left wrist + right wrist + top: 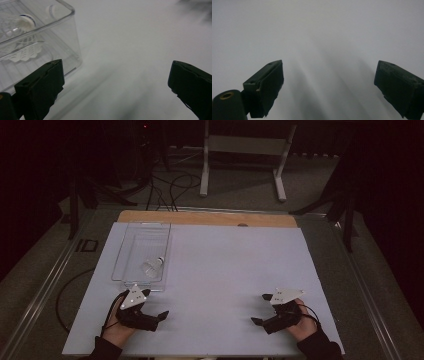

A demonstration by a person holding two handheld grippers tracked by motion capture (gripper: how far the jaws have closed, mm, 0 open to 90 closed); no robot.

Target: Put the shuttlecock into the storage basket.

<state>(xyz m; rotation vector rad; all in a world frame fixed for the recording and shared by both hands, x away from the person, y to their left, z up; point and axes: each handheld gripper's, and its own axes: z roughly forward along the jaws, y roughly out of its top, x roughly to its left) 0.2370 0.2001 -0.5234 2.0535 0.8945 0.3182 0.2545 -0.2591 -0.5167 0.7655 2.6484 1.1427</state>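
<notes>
Resting near the front edge of the white table [225, 270], both grippers sit idle with nothing between their jaws. The left gripper [155, 312] lies just in front of the near end of a clear plastic bin [126, 254], its jaws spread wide and empty; the right gripper [264, 309] lies well apart on the right side, equally wide open and empty. A white shuttlecock [153, 265] rests on its side inside the bin, toward the near end. Judging by this, the work looks either just finished or not yet begun. Taking the shuttlecock out would call for the left gripper to lift over the bin's near wall and come down on it. From the left gripper view, the shuttlecock [23, 37] shows through the bin's wall [67, 32], where reflections double its cork, so its exact lie is hard to read.
</notes>
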